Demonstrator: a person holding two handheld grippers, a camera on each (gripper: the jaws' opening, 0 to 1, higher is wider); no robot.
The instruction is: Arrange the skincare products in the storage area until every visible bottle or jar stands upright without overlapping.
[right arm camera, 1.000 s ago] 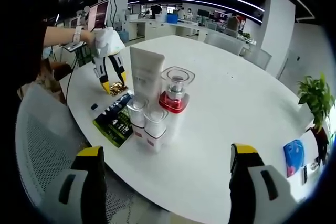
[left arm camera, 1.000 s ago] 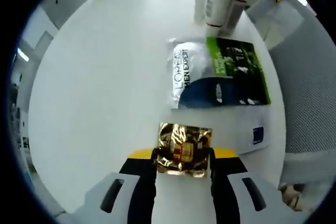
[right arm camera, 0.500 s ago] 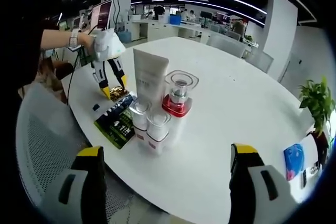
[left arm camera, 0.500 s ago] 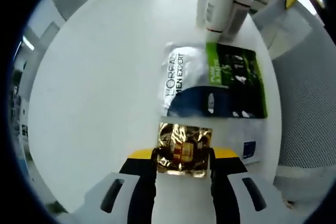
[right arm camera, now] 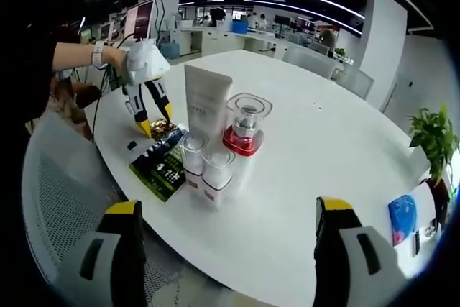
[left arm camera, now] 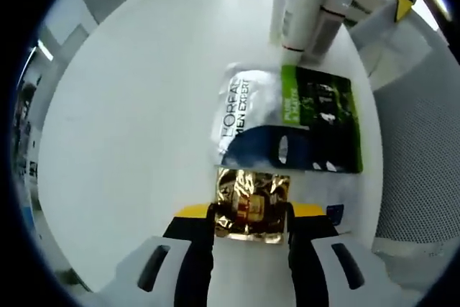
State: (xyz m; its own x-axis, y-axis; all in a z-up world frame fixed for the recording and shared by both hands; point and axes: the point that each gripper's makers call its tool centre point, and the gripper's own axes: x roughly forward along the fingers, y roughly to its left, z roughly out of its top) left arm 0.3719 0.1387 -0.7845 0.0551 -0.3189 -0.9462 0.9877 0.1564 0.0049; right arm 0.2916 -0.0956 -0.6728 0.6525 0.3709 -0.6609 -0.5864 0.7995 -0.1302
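Our left gripper (left arm camera: 250, 224) grips a crinkled gold foil sachet (left arm camera: 251, 203); at 12 o'clock lies a grey-green sachet (left arm camera: 291, 118). Our right gripper (right arm camera: 228, 249) is wide open over the white worktop (right arm camera: 323, 149).

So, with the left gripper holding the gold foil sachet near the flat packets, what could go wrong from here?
1. The crinkled gold foil sachet already sits against the silver L'Oreal packet; set down here, it could overlap it.
2. The green and black flat packet lies close to the white table's edge, so a nudge from the left gripper might push it off.
3. The tall white tube could tip if bumped.
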